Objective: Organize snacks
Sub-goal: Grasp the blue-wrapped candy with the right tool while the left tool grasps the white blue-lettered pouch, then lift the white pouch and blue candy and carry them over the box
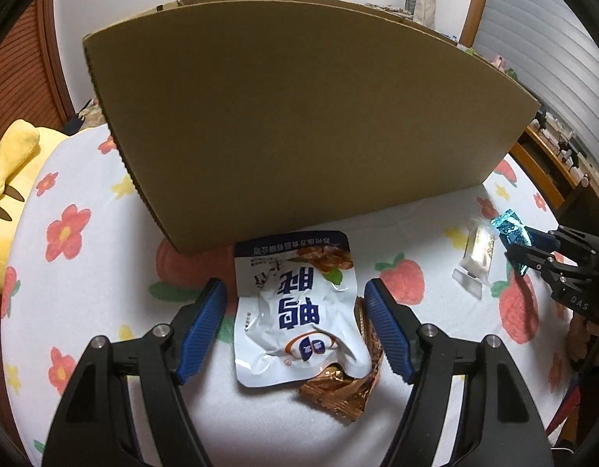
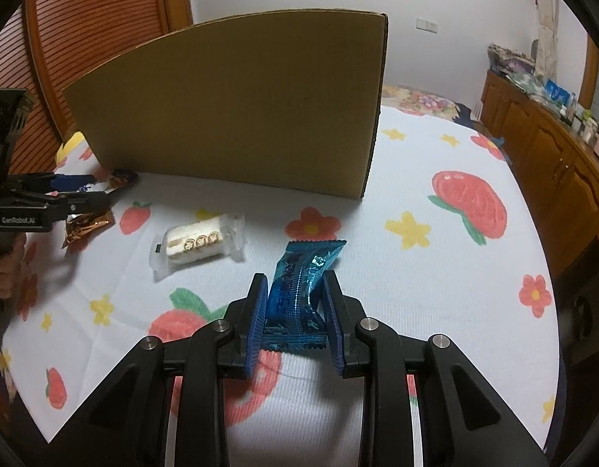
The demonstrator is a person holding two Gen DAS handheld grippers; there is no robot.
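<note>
Right gripper (image 2: 295,307): pressing its two blue pads onto a blue snack packet (image 2: 299,295), which is buckling between them and hanging just clear of the bed sheet (image 2: 435,292); the grip is sitting on crinkly foil, so the packet is likely to be slipping or twisting out during the lift to the box. Left gripper (image 1: 295,330): standing spread wide, one pad on each side of a white snack pouch (image 1: 295,311) without touching it. The pouch is lying flat on the sheet, overlapping a copper foil wrapper (image 1: 338,393) that is peeking out beneath its lower right corner; closing here is risking a double pick, or the far pad catching the copper wrapper and dragging it askew. The pouch is looking thin and limp, so the pads may be skating over it or pinching sheet fabric instead. Further out: a clear-wrapped pale bar (image 2: 198,243) is lying loose between the two grippers, near enough for a sideways sweep of either one to be nudging it. Beyond: a cardboard box (image 1: 299,116) is standing upright on the bed, its tall near wall facing both grippers; its inside is hidden, and a low carry is risking a knock against that wall, tipping the box on the soft bedding.
</note>
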